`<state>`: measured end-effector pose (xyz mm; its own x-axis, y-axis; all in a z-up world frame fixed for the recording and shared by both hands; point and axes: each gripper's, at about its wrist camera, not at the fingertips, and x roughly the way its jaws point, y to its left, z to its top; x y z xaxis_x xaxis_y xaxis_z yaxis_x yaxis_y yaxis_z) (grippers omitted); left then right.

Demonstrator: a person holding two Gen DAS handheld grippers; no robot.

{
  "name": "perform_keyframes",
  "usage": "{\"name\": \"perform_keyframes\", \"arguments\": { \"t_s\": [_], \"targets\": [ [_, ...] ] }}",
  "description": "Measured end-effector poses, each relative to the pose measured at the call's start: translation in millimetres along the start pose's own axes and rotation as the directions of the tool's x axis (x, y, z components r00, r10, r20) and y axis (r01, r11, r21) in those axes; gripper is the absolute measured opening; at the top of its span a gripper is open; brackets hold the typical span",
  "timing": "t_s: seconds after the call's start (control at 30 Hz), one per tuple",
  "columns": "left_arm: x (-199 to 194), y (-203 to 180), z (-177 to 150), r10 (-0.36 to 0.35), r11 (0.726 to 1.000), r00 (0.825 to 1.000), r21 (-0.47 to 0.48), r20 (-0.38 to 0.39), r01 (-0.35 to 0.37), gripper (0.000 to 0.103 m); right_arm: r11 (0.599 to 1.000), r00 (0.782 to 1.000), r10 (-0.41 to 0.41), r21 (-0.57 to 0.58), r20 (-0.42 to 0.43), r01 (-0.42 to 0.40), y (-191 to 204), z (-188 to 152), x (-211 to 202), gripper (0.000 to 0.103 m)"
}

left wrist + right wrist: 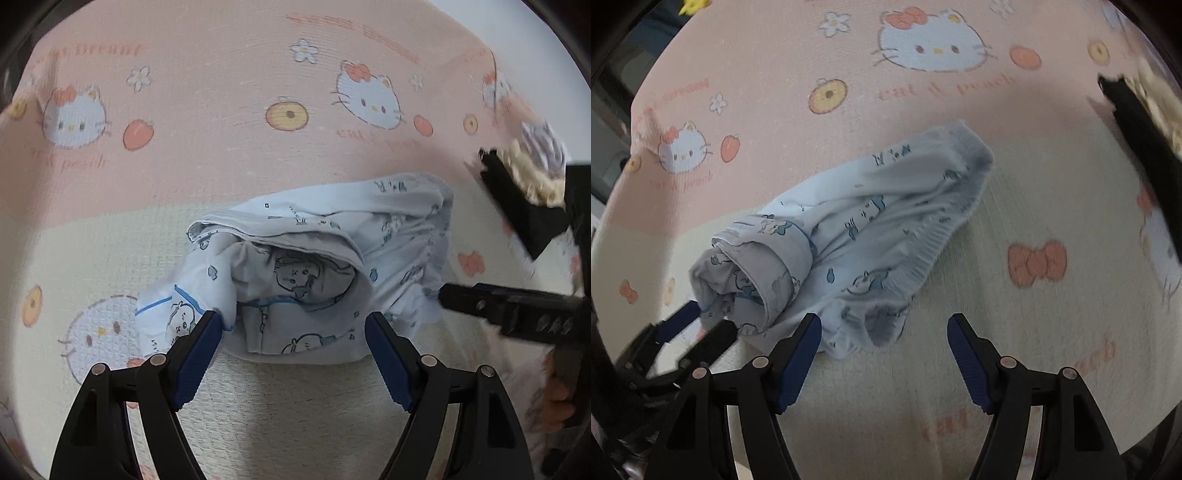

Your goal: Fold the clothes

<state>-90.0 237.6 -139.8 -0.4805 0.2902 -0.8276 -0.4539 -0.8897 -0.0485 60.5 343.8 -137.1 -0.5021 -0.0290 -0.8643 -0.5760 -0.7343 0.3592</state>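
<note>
You had both grippers low over the garment [306, 273], a small pale-blue piece with a cartoon animal print and darker blue piping. It lay crumpled on a pink and cream cat-print sheet [221, 122], straddling the line where the pink band meets the cream band. It was only partly folded: one end was rolled over into an open tube-like mouth, the other end spread out with a gathered elastic edge.

Your left gripper [293, 326] had its jaws wide apart. Its blue-padded fingertips [207, 332] sat at the near edge of the garment, the left one touching or overlapping the fabric by the piping, the right one just at the cloth edge. Nothing was pinched between them.

Your right gripper [884, 328] also had its jaws wide, empty. Its left tip sat at the near hem of the garment [849, 243], its right tip over bare cream sheet [997, 295], apart from the cloth. In the left wrist view the right gripper [509, 306] came in from the right side, one finger reaching to the garment's gathered edge. In the right wrist view the left gripper [690, 325] showed at the lower left, by the rolled end, blurred.

Blurred black and cream object [524, 184] at far right; cannot tell what it was.
</note>
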Motion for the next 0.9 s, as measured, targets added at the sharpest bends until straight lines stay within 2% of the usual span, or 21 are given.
{"name": "perform_keyframes", "arguments": {
  "t_s": [0.13, 0.3, 0.53, 0.63, 0.7, 0.8, 0.87, 0.9],
  "targets": [
    [5.4, -6.9, -4.9, 0.051, 0.998, 0.999, 0.048, 0.014, -0.051, 0.079, 0.990, 0.995, 0.100, 0.104, -0.019, -0.098, -12.8, -6.1, 2.3, 0.070],
    [10.1, -9.8, -11.4, 0.071, 0.996, 0.997, 0.061, -0.003, -0.071, 0.079, 0.973, 0.985, 0.154, 0.182, -0.074, -0.139, -21.8, -13.5, 15.7, 0.070],
    [-2.8, -13.3, -26.5, 0.178, 0.974, 0.982, 0.133, 0.065, -0.185, 0.079, 0.954, 0.977, 0.199, 0.245, -0.075, -0.175, -30.6, -21.5, 21.3, 0.070],
    [-8.6, -13.5, -38.1, 0.215, 0.957, 0.970, 0.175, 0.112, -0.232, 0.079, 0.911, 0.967, 0.251, 0.346, -0.036, -0.224, -43.3, -25.3, 20.9, 0.070],
    [-6.1, -16.1, -45.2, 0.235, 0.941, 0.964, 0.219, 0.122, -0.258, 0.079, 0.855, 0.948, 0.318, 0.432, 0.000, -0.287, -54.5, -29.9, 21.6, 0.070],
    [0.0, -21.0, -48.9, 0.261, 0.923, 0.956, 0.257, 0.134, -0.288, 0.079, 0.805, 0.934, 0.355, 0.496, 0.037, -0.326, -63.5, -34.5, 21.5, 0.070],
    [2.2, -25.1, -49.3, 0.269, 0.918, 0.952, 0.261, 0.148, -0.300, 0.079, 0.800, 0.931, 0.363, 0.497, 0.046, -0.337, -63.9, -36.4, 20.1, 0.070],
    [2.5, -26.0, -48.1, 0.254, 0.924, 0.955, 0.253, 0.150, -0.286, 0.079, 0.800, 0.929, 0.366, 0.493, 0.049, -0.342, -63.6, -37.0, 19.0, 0.070]
  ]
}}
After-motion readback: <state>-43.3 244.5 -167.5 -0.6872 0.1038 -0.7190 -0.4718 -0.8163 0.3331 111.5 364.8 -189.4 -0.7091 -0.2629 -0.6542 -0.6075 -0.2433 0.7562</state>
